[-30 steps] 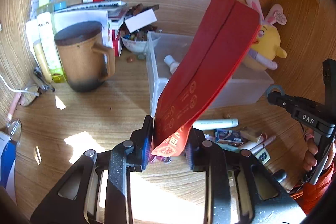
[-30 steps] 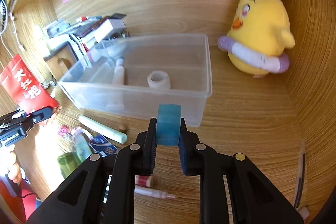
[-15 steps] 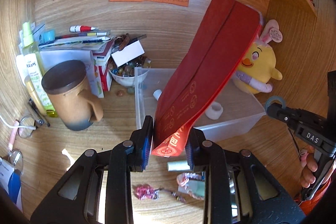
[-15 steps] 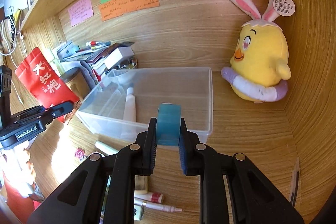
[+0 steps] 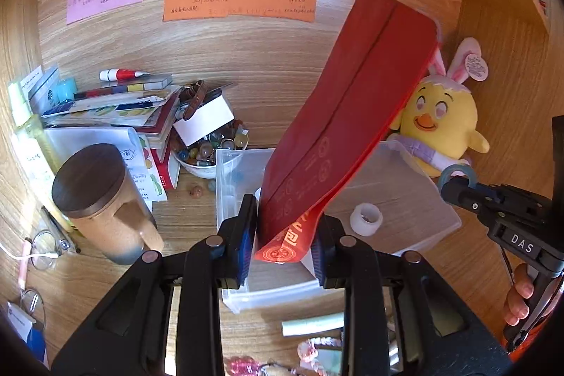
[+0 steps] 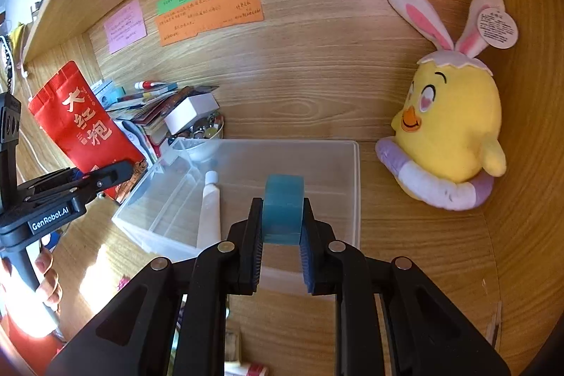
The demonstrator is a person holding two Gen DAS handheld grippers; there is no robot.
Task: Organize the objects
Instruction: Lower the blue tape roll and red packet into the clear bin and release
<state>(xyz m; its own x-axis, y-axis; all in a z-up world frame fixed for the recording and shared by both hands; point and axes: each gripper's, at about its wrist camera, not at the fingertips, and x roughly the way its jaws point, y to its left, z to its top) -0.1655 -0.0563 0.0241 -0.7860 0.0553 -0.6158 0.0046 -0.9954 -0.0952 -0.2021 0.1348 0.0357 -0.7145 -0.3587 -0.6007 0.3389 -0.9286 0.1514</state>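
Sorting is only partly done: the clear bin (image 6: 354,185) on the worktop (image 6: 423,235) already holds a white tube (image 6: 209,207) and a white tape ring (image 5: 366,219), while pens and small items lie loose in front of it. The left tool (image 5: 283,247) is closed on the bottom edge of a red pouch (image 5: 345,115) held upright over the bin's near-left part, and the right tool (image 6: 282,235) clamps a blue tape roll (image 6: 283,207) above the bin's front wall — both, I judge, wait to be dropped inside.
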